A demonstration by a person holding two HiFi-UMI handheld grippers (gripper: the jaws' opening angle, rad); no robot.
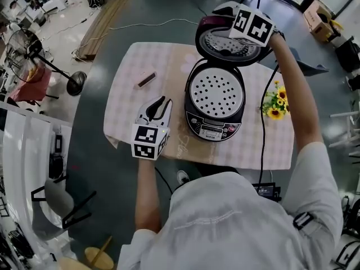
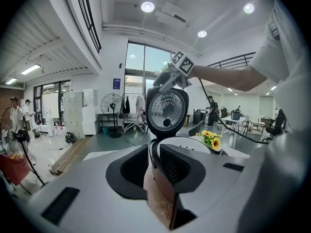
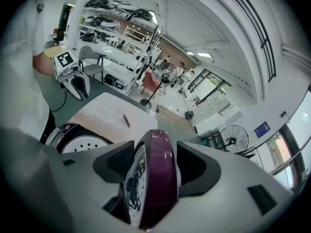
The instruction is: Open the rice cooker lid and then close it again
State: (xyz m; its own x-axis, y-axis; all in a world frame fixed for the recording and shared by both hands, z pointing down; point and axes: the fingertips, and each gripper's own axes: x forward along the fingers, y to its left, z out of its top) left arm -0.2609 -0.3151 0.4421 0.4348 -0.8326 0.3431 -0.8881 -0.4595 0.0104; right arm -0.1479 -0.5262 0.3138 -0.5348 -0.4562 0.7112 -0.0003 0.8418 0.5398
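The rice cooker (image 1: 214,103) stands on the table with its maroon lid (image 1: 225,44) swung up and back, and the perforated inner plate shows. My right gripper (image 1: 218,17) reaches over the lid's top edge. In the right gripper view the lid's rim (image 3: 155,178) stands between the jaws of my right gripper (image 3: 153,164), which look spread wider than the rim; I see no press on it. My left gripper (image 1: 160,103) hovers low over the cloth left of the cooker, its jaws a narrow slit apart with nothing between them. From my left gripper (image 2: 154,152), the raised lid (image 2: 166,111) faces me.
A checked cloth covers the table (image 1: 140,61). A small brown block (image 1: 147,80) lies at the back left, and sunflowers (image 1: 277,103) stand right of the cooker. A black cable (image 1: 262,134) runs down past the flowers. A floor fan (image 1: 22,49) stands far left.
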